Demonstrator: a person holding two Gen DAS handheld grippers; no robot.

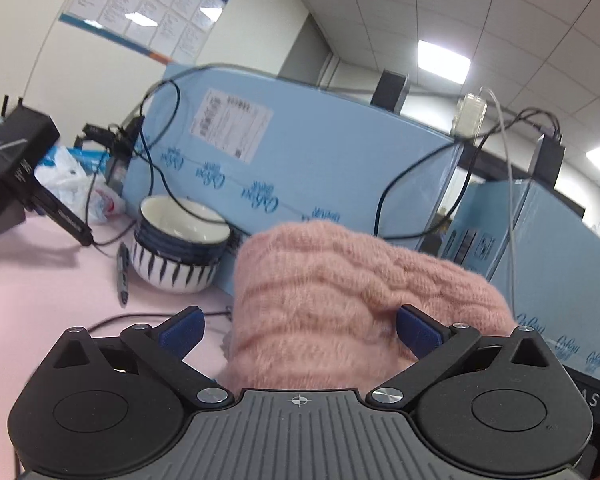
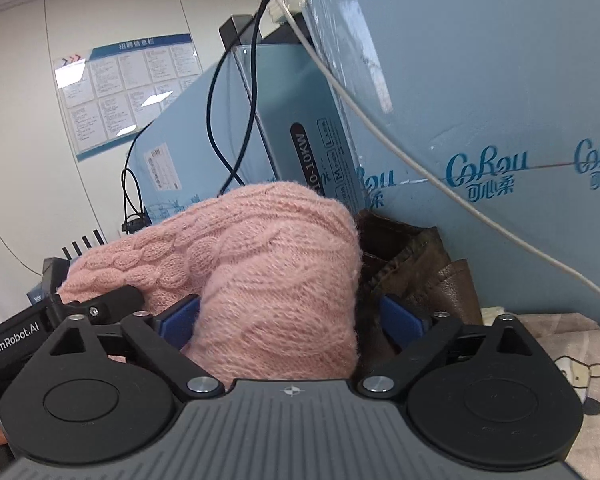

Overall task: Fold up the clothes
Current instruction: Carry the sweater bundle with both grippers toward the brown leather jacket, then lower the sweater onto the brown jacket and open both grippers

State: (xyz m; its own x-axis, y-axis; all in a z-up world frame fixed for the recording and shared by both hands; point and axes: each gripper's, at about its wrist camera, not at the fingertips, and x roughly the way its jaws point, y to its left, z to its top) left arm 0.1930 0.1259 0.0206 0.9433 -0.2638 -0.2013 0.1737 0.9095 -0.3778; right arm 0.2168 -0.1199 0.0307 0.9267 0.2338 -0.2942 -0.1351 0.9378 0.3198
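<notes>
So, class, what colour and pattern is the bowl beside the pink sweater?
White inside, dark blue and white striped outside; the bowl shows best in the left wrist view.

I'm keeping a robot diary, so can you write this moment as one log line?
step: folding | left gripper: open around pink sweater | right gripper: open around sweater | nearby: bowl, brown leather item

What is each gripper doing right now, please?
Left gripper: open around the pink sweater.
Right gripper: open around the same sweater.
</notes>
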